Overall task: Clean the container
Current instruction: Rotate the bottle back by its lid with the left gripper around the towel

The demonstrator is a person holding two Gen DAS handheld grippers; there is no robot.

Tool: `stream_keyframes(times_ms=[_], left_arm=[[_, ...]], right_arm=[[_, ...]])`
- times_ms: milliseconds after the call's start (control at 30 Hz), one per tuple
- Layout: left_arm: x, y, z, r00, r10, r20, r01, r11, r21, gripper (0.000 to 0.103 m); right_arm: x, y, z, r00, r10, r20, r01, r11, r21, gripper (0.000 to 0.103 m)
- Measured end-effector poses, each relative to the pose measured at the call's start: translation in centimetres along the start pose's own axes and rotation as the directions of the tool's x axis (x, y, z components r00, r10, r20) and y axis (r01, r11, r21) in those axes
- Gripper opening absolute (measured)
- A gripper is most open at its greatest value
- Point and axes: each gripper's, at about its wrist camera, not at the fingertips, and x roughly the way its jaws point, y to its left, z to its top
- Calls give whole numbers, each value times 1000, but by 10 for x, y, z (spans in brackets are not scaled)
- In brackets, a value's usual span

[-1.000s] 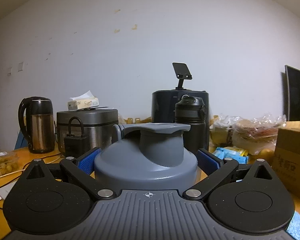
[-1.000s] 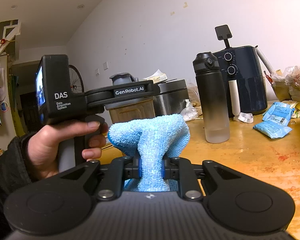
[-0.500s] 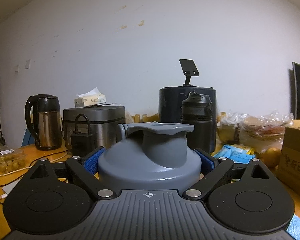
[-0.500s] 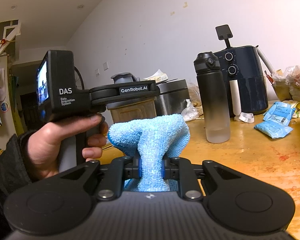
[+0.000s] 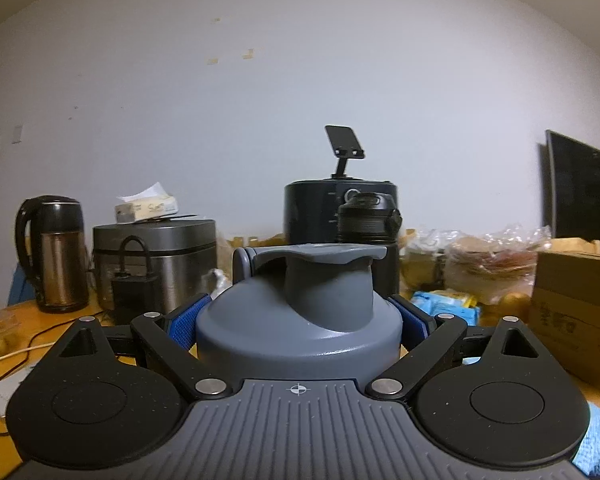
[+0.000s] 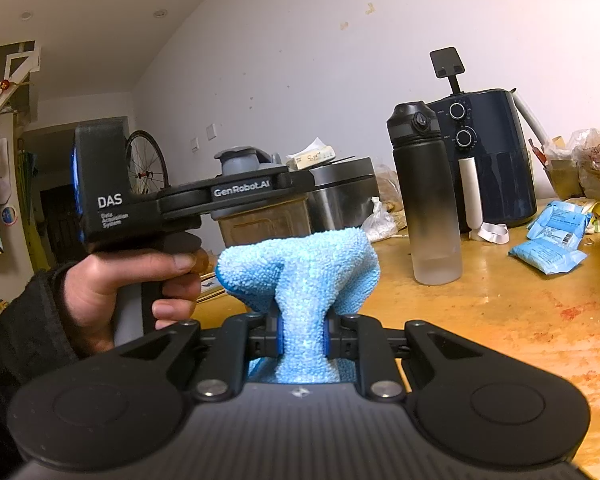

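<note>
My left gripper [image 5: 299, 322] is shut on the container's grey lid [image 5: 300, 320], blue pads pressed on both sides. In the right wrist view the container [image 6: 264, 222] is a clear brownish jar with a grey flip-top lid, held upright by the left gripper body [image 6: 236, 194] in a person's hand. My right gripper [image 6: 302, 338] is shut on a light blue cloth [image 6: 300, 276], which bunches out in front of the jaws, just right of and below the container. A corner of the cloth shows in the left wrist view [image 5: 594, 440].
On the wooden table [image 6: 520, 312] stand a black-to-clear water bottle [image 6: 426, 196], a dark air fryer [image 6: 492, 160], a steel rice cooker [image 5: 152, 256], a kettle [image 5: 56, 252], blue packets [image 6: 548, 250] and a cardboard box [image 5: 576, 312].
The left gripper with the container shifted slightly right and turned, so the wall items moved in its view. The right gripper and cloth stayed in place.
</note>
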Motion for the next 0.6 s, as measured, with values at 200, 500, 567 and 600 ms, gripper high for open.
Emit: stream_keyframes(times_ms=[200, 500, 567, 600], left_arm=[[1, 10, -1, 997, -75, 8, 75, 997, 9, 95], [4, 25, -3, 979, -205, 9, 205, 979, 19, 95], [5, 29, -3, 971, -237, 9, 237, 971, 20, 95], [6, 31, -3, 968, -251, 8, 251, 968, 21, 95]], right_arm=[[1, 1, 0, 1000, 0, -2, 0, 1000, -1, 14], [2, 0, -1, 1000, 1, -3, -1, 1000, -1, 15], [3, 0, -1, 1000, 2, -5, -2, 1000, -2, 15], [3, 0, -1, 1000, 2, -6, -2, 1000, -2, 15]])
